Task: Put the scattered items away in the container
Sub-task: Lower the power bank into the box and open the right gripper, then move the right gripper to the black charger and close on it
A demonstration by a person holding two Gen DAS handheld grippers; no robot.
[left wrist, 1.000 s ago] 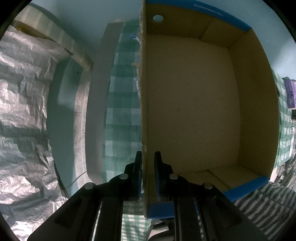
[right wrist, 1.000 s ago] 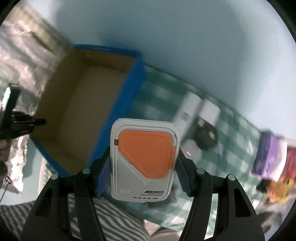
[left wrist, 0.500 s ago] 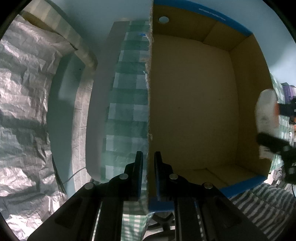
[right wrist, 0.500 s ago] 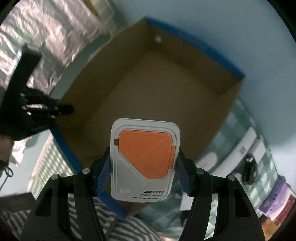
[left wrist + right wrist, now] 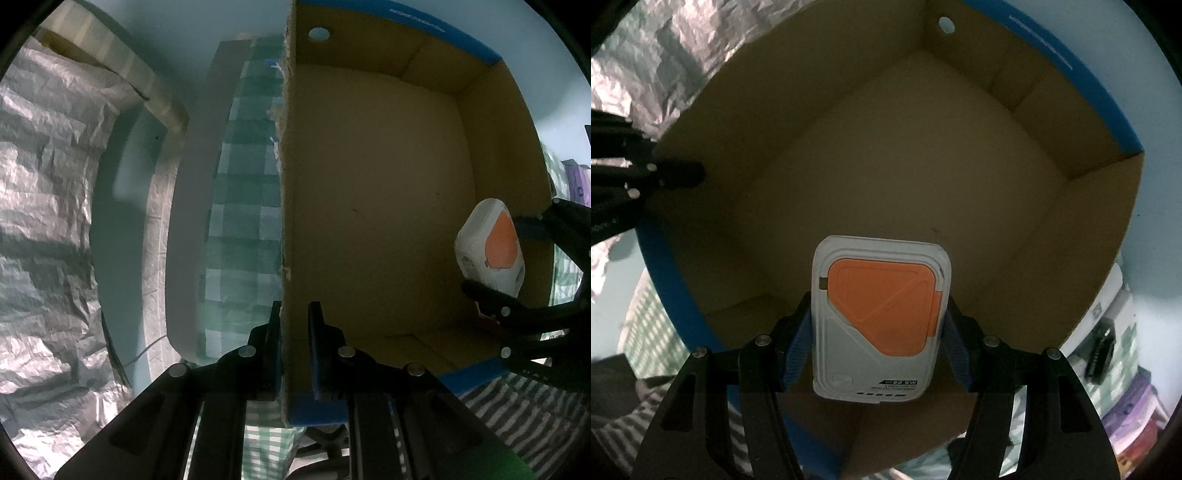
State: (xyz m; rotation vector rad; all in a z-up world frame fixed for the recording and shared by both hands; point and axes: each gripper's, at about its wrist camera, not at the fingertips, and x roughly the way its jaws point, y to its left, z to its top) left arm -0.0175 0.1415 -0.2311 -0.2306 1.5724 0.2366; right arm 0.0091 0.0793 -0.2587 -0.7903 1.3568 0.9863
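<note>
Left gripper [image 5: 294, 314] pinches the side wall of a bare-floored blue-rimmed brown cardboard box [image 5: 1100, 107]. Right gripper [image 5: 877, 325] clamps a white-and-orange power bank [image 5: 881, 325] above its open interior.

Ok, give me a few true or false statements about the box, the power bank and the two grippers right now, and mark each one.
1. The left gripper is clamped on a wall of the cardboard box. True.
2. The right gripper is empty. False: it holds the white and orange power bank between its pads.
3. The power bank lies flat on the box floor. False: it is held above the floor, inside the box opening.
4. The box floor shows no other items in it. True.
5. The box rim has blue edging. True.
6. The tablecloth beside the box is plain red. False: it is green and white check.
</note>
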